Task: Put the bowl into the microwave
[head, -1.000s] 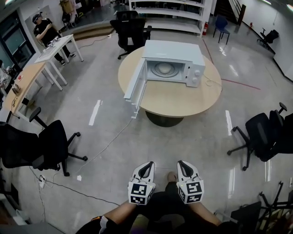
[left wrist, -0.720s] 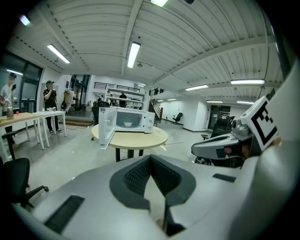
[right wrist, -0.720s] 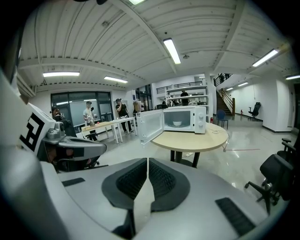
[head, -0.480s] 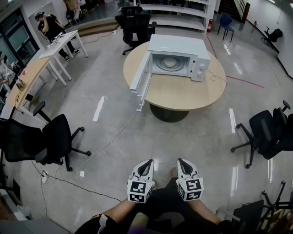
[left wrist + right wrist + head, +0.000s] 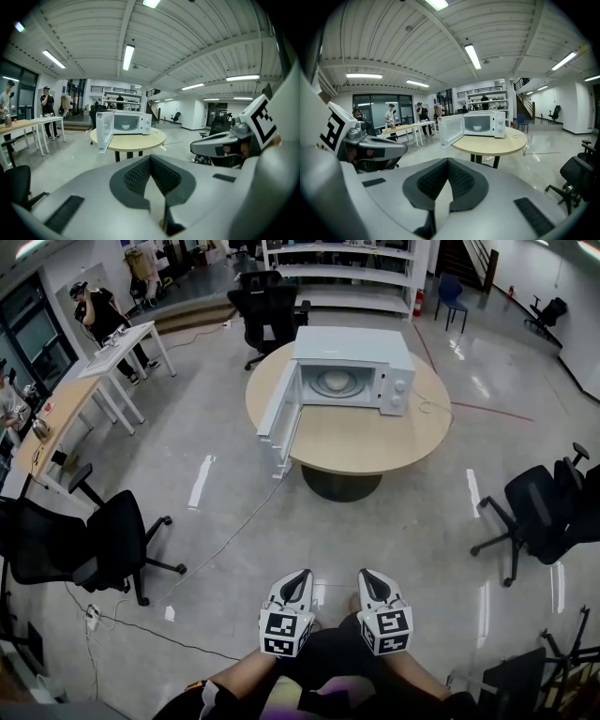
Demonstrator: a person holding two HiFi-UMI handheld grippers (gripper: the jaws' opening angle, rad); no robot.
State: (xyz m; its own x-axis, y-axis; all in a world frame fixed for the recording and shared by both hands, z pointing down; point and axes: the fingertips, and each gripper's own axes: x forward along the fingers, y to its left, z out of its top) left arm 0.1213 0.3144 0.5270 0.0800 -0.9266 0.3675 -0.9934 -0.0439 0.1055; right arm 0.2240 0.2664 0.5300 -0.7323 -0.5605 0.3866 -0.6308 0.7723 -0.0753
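**Q:** Where is the bowl?

**A:** The bowl (image 5: 334,382) sits inside the white microwave (image 5: 354,345), in the upper middle of the head view. It is pale and round. Both gripper views also show it as a small white shape in the lit chamber.

**Q:** Is the microwave shut?

**A:** No. Its door (image 5: 277,414) hangs wide open toward the left of the frame. The microwave stands on a round wooden bench (image 5: 366,442), and the surface in front of it is bare.

**Q:** And your grippers?

**A:** Both are at the bottom centre of the frame, side by side over my lap and well apart from the bench. My left hand-held gripper (image 5: 300,579) is clenched with nothing in it, its dark ribbed pads pressed together. My right hand-held gripper (image 5: 367,577) is clenched and empty in the same way.

**Q:** What surrounds all this?

**A:** There is a glossy grey floor with a thin cable (image 5: 230,535) trailing across it. One black office chair (image 5: 103,540) is at the left and another black chair (image 5: 544,517) is at the right. White desks (image 5: 117,343) stand at the upper left, with a person (image 5: 94,306) beside them.
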